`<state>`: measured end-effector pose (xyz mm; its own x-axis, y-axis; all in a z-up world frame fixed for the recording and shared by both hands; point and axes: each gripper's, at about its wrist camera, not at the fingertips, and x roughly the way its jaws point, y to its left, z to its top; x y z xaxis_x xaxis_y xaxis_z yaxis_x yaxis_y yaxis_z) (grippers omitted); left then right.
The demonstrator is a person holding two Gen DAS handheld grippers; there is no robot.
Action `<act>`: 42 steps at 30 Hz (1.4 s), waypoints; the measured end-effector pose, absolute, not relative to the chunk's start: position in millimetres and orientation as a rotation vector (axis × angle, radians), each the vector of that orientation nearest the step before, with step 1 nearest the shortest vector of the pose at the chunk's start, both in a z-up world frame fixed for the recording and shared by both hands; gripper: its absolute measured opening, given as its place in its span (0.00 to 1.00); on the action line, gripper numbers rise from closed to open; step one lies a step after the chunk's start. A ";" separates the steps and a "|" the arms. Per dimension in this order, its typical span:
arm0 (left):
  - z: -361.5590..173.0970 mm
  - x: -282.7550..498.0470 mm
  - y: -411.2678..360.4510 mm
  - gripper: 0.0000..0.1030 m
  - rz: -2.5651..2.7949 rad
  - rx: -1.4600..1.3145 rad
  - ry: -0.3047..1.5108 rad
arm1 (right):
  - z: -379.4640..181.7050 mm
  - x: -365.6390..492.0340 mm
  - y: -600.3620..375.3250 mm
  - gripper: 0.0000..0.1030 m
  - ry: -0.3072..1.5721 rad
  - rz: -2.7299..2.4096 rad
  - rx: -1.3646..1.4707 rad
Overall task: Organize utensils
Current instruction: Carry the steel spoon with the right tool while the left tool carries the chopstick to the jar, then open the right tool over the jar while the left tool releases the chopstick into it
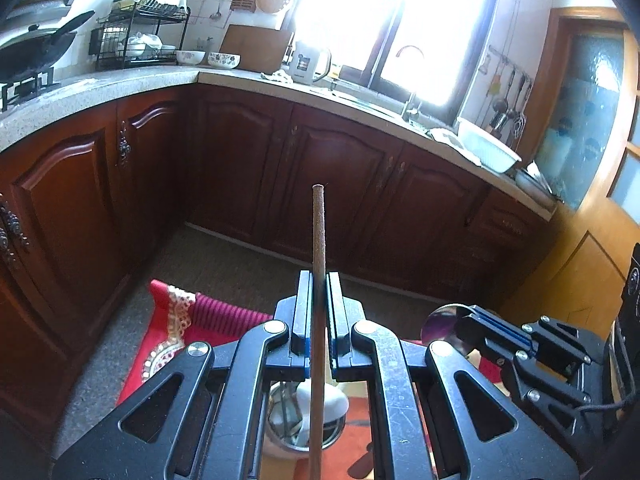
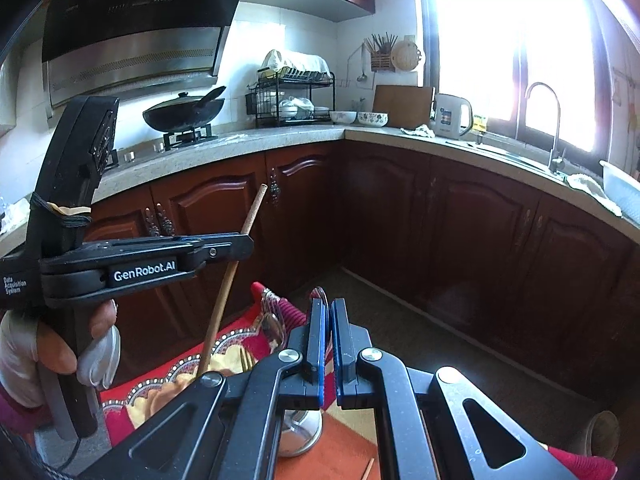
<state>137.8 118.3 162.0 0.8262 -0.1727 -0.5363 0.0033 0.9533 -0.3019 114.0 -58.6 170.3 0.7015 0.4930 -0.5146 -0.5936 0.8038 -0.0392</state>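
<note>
Left wrist view:
Left gripper [image 1: 319, 280]: its jaws are pinching almost fully together on a chopstick [image 1: 319, 240], which is running straight up the middle toward 12 o'clock.
Why held so: gripping at mid-length is likely keeping the stick from swinging while it is carried.
Right gripper [image 1: 476, 316]: sitting at 4 o'clock, its jaws are closing flat on a spoon [image 1: 442, 326], with the bowl sticking out toward 9 o'clock.
Pot [image 1: 304, 420]: a steel pot is showing at 6 o'clock under the jaws, on a red cloth [image 1: 208, 316]; it is holding other utensils, so it is probably the collecting place.

Right wrist view:
Right gripper [image 2: 327, 312]: its jaws are pressing nearly shut on the spoon's [image 2: 323, 298] thin edge at 6 o'clock.
Left gripper [image 2: 240, 246]: entering from 9 o'clock, held by a gloved hand [image 2: 56, 356], it is gripping the chopstick [image 2: 240, 260] on a slant.
Bench [image 2: 280, 136]: it is carrying a dish rack [image 2: 292, 96], well away at 12 o'clock.
Holder [image 2: 382, 56]: a wall holder full of chopsticks is hanging at 12 o'clock, a possible destination.
</note>
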 end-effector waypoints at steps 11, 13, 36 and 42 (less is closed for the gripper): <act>154.0 157.9 118.2 0.04 -0.037 -0.287 0.514 | 161.1 132.0 -41.5 0.02 0.466 0.552 -0.253; 151.7 158.2 116.6 0.04 -0.018 -0.263 0.481 | 158.8 136.2 -37.0 0.02 0.454 0.547 -0.258; 91.9 139.8 108.6 0.04 -0.016 -0.224 0.498 | 106.2 138.6 -17.4 0.03 0.550 0.617 -0.332; 78.9 123.7 109.3 0.04 -0.022 -0.253 0.531 | 91.8 139.3 -26.2 0.03 0.644 0.662 -0.259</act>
<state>123.7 109.3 78.9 0.8630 -0.0857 -0.4979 -0.0446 0.9688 -0.2439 139.3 -26.2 91.8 0.6051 0.4875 -0.6295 -0.6423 0.7661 -0.0240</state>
